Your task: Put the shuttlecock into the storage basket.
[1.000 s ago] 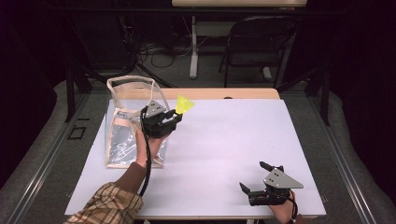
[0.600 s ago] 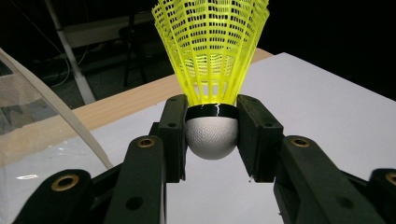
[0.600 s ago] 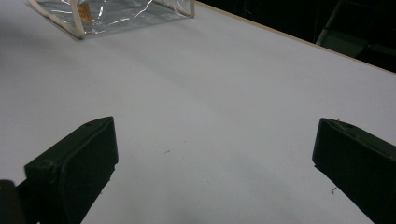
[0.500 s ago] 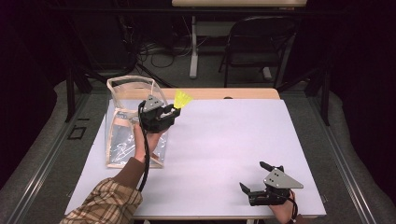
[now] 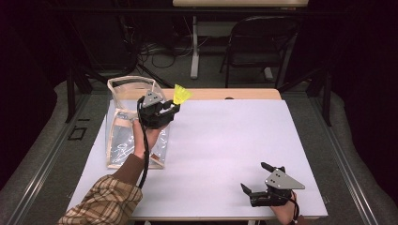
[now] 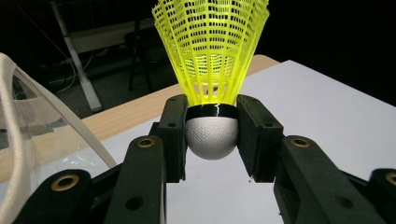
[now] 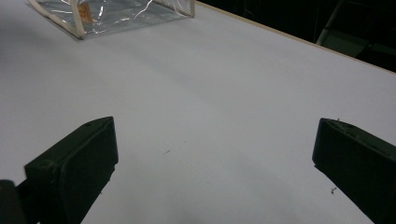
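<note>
Left gripper has shifted left toward the clear bag since the earlier frame, jaws clamped on the yellow shuttlecock, upper left of the high view. Right gripper rests lower right on the counter, jaws wide.

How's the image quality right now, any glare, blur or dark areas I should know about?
High view: table evenly lit, surroundings nearly black. Left gripper view: shuttlecock sharp, background dim, bag edge soft. Right gripper view: glare streaks on the bag, near pads slightly blurred.
</note>
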Available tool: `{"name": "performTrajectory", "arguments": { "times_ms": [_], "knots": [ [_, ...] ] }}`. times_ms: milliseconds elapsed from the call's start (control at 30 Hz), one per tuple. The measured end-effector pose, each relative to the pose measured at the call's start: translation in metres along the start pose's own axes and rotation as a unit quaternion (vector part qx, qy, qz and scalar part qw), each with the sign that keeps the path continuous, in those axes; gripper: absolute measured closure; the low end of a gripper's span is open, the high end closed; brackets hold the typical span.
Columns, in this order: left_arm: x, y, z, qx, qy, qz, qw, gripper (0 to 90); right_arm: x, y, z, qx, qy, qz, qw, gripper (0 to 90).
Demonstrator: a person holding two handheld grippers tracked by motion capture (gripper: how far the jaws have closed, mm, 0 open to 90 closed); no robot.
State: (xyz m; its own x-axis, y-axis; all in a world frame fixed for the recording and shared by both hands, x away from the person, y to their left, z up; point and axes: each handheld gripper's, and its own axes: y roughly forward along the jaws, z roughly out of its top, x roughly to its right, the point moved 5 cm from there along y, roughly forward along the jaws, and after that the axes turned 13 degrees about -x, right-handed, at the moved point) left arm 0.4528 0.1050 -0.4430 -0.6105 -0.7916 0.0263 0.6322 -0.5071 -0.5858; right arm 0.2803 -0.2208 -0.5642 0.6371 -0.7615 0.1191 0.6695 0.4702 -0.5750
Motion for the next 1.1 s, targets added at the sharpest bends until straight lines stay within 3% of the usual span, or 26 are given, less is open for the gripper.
{"name": "performTrajectory", "arguments": {
  "times_ms": [1100],
  "knots": [
    [-0.018, -0.01, 0.022, 0.013, -0.005, 0.015, 0.9998, 65.2, 0.0, 0.0, 0.0, 0.0, 0.001, 0.0, 1.0, 0.0]
  ]
}}
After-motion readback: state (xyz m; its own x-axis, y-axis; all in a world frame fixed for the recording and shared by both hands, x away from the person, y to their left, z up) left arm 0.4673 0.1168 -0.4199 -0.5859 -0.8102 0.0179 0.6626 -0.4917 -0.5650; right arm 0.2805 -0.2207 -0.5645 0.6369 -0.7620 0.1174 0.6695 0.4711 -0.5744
